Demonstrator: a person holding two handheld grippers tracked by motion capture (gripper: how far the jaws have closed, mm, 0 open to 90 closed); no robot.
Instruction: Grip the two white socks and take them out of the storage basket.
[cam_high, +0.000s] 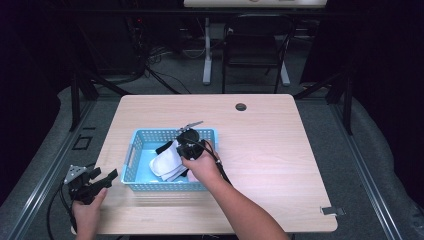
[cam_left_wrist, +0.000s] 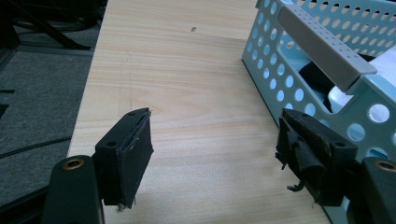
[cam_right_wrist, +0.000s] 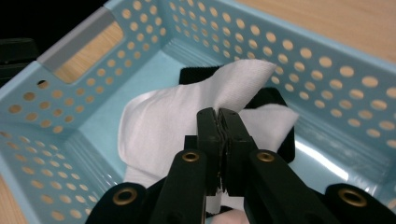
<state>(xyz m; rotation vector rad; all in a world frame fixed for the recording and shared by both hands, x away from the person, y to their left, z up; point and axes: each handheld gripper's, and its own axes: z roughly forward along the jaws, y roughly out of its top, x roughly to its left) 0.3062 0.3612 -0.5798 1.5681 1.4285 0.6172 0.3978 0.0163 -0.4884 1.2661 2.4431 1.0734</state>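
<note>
A pale wooden bench (cam_high: 260, 125) carries a light blue perforated basket (cam_high: 150, 136) near its left front. Inside the basket lies a white cloth (cam_right_wrist: 163, 116) over a black cloth (cam_right_wrist: 196, 73). The right claw (cam_right_wrist: 220, 114) reaches into the basket, its jaws pinched tight on a raised fold of the white cloth. The left claw (cam_left_wrist: 212, 140) hovers wide apart over the bench just beside the basket's handle end, holding nothing.

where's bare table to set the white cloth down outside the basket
Most free: the table right of the basket, up to the far edge hole. A narrower strip lies behind the basket. Crowded: inside the basket, where the right tool pinches the white cloth, and its left end by the left tool.
</note>
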